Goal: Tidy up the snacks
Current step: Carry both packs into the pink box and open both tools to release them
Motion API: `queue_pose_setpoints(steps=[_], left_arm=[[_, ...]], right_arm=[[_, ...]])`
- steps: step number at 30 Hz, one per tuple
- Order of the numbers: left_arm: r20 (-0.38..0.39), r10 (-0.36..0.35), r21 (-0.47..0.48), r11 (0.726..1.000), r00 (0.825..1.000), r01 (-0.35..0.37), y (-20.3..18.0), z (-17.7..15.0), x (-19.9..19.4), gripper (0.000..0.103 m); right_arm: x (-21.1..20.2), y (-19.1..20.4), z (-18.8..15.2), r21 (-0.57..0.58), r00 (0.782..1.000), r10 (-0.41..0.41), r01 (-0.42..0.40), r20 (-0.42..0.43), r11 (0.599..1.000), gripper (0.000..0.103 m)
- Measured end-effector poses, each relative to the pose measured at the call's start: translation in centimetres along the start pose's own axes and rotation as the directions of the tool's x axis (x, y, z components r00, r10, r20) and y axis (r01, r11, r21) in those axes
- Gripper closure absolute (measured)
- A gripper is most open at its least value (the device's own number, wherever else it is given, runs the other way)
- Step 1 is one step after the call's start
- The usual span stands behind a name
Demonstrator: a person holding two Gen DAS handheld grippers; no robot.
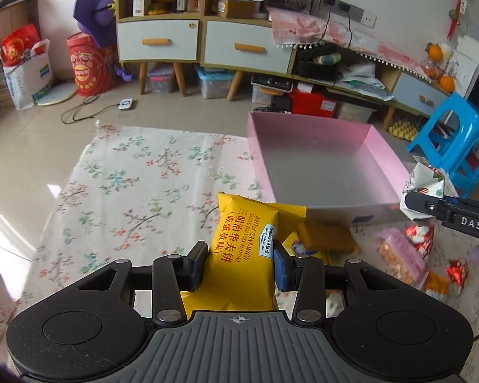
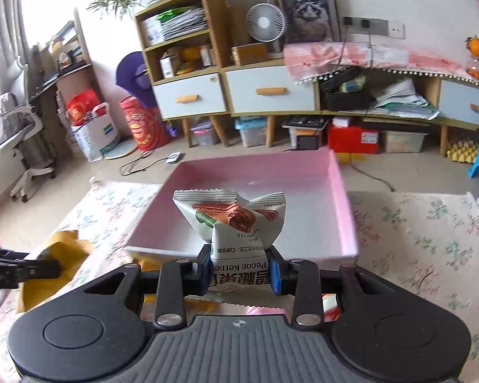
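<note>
**Yellow and white packets both in hand, pink box dead ahead**

Yellow wrapper fills your near view on the left: your left gripper (image 1: pixel 239 266) is clamped on the waffle sandwich packet (image 1: pixel 244 239), pads pressing its two long sides, its long axis running straight out along the fingers. Loose snacks (image 1: pixel 399 258) lie scattered on the floral cloth (image 1: pixel 137 185) just below and to the right of it.

On the other side, your right gripper (image 2: pixel 241 271) pinches the white pecan kernel packet (image 2: pixel 236 223) by its lower half, and the top flares out above the pads, standing upright and crumpled at the waist.

Now look past the fingers. The pink box (image 2: pixel 341 198) sits open and looks empty, directly beyond the pecan packet in the right wrist view, its near wall just behind the pads. From the left wrist view the same box lies ahead but off to the right, with the yellow packet's far end short of its near left corner.

So your right hand looks the nearer and better lined up: a short push forward over the near wall should do it. Your left will likely need to swing right before it can drop. Mind the two grippers crowding each other at that near edge.
</note>
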State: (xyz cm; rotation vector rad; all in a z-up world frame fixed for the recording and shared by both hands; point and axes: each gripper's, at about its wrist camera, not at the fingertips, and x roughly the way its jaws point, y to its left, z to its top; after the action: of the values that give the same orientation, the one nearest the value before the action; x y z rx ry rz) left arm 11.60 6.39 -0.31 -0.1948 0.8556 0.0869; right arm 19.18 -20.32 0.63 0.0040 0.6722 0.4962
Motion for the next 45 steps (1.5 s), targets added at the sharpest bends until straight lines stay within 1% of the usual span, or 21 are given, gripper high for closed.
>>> queue_pose_setpoints(steps=[2, 6, 8, 10, 13, 16, 18, 20, 22, 25, 28, 31, 35, 37, 39, 41, 42, 43, 44, 45], left_arm=[[-0.003, -0.022, -0.014, 1.0, 1.0, 0.022, -0.6, 0.9, 0.9, 0.064], [0.023, -0.069, -0.019, 0.997, 0.997, 0.07, -2.9, 3.4, 3.0, 0.064], [0.031, -0.089, -0.008, 0.996, 0.996, 0.089, -4.3, 4.5, 4.3, 0.064], [0.04, -0.097, 0.019, 0.995, 0.994, 0.097, -5.8, 5.4, 5.9, 0.064], [0.051, -0.082, 0.049, 0.996, 0.995, 0.079, -7.4, 5.8, 8.4, 0.064], [0.038, -0.054, 0.058, 0.997, 0.998, 0.052, -8.3, 5.6, 10.6, 0.064], [0.035, -0.035, 0.065, 0.997, 0.999, 0.032, -8.5, 5.3, 11.7, 0.064], [0.026, -0.029, 0.047, 0.999, 0.999, 0.027, -8.2, 4.9, 12.4, 0.064], [0.029, -0.046, 0.022, 0.999, 0.999, 0.045, -7.5, 4.6, 12.5, 0.064], [0.023, -0.055, 0.019, 0.998, 0.998, 0.055, -6.9, 4.3, 12.4, 0.063], [0.0, -0.046, 0.017, 0.999, 0.999, 0.046, -6.4, 4.2, 12.3, 0.062], [-0.023, -0.057, 0.003, 0.998, 0.998, 0.057, -5.8, 4.1, 12.2, 0.062], [-0.039, -0.048, 0.033, 0.998, 0.998, 0.049, -5.8, 3.9, 12.0, 0.061], [-0.047, -0.039, 0.048, 0.998, 0.998, 0.041, -5.9, 3.8, 11.9, 0.061], [-0.049, -0.041, 0.073, 0.996, 0.998, 0.045, -6.0, 3.7, 11.8, 0.059], [-0.037, -0.052, 0.088, 0.995, 0.998, 0.055, -6.1, 3.6, 11.4, 0.058], [-0.03, -0.062, 0.089, 0.994, 0.998, 0.064, -6.0, 3.5, 11.0, 0.055], [-0.02, -0.073, 0.088, 0.993, 0.997, 0.075, -5.9, 3.5, 10.6, 0.05], [-0.012, -0.086, 0.085, 0.993, 0.996, 0.087, -5.9, 3.5, 10.1, 0.048], [-0.006, -0.097, 0.082, 0.992, 0.995, 0.097, -5.9, 3.5, 9.7, 0.044]], right_arm=[[0.5, -0.4, 0.4, 0.015, 1.0, -0.006, 0.006, 0.017, 1.0, 0.08], [1.9, -1.3, 1.2, 0.03, 0.999, -0.008, 0.007, 0.048, 1.0, 0.08], [2.7, -1.9, 1.2, 0.043, 0.999, 0.002, -0.004, 0.052, 0.999, 0.08], [3.4, -2.1, 1.0, 0.025, 0.999, -0.005, 0.004, 0.039, 1.0, 0.08], [4.4, -2.4, 0.8, -0.012, 0.999, -0.04, 0.04, 0.017, 0.999, 0.08], [5.1, -3.3, 0.6, 0.009, 0.999, -0.048, 0.048, -0.011, 0.999, 0.08], [5.6, -3.5, 0.3, 0.006, 0.997, -0.056, 0.056, -0.046, 0.998, 0.08], [6.1, -3.5, 0.0, -0.007, 0.993, -0.075, 0.074, -0.09, 0.997, 0.08], [6.4, -3.6, -0.2, -0.002, 0.988, -0.093, 0.094, -0.127, 0.996, 0.08], [6.3, -3.5, 0.0, 0.03, 0.979, -0.095, 0.102, -0.178, 0.994, 0.08], [6.0, -3.3, 0.1, 0.046, 0.972, -0.098, 0.11, -0.214, 0.993, 0.08], [5.8, -2.8, 0.0, 0.037, 0.963, -0.099, 0.111, -0.251, 0.993, 0.079], [5.6, -2.3, 0.1, 0.036, 0.951, -0.086, 0.101, -0.296, 0.994, 0.079], [5.4, -2.3, 0.0, 0.045, 0.949, -0.077, 0.095, -0.306, 0.994, 0.078], [5.2, -2.3, 0.0, 0.051, 0.952, -0.072, 0.092, -0.299, 0.994, 0.074], [4.6, -2.4, 0.0, 0.066, 0.956, -0.07, 0.092, -0.284, 0.994, 0.072], [4.3, -2.5, 0.1, 0.076, 0.957, -0.064, 0.089, -0.283, 0.993, 0.069], [4.0, -2.6, 0.2, 0.087, 0.958, -0.06, 0.087, -0.279, 0.992, 0.064], [3.4, -2.7, 0.4, 0.097, 0.961, -0.06, 0.089, -0.27, 0.991, 0.058], [2.9, -2.7, 0.5, 0.104, 0.963, -0.062, 0.092, -0.261, 0.99, 0.056]])
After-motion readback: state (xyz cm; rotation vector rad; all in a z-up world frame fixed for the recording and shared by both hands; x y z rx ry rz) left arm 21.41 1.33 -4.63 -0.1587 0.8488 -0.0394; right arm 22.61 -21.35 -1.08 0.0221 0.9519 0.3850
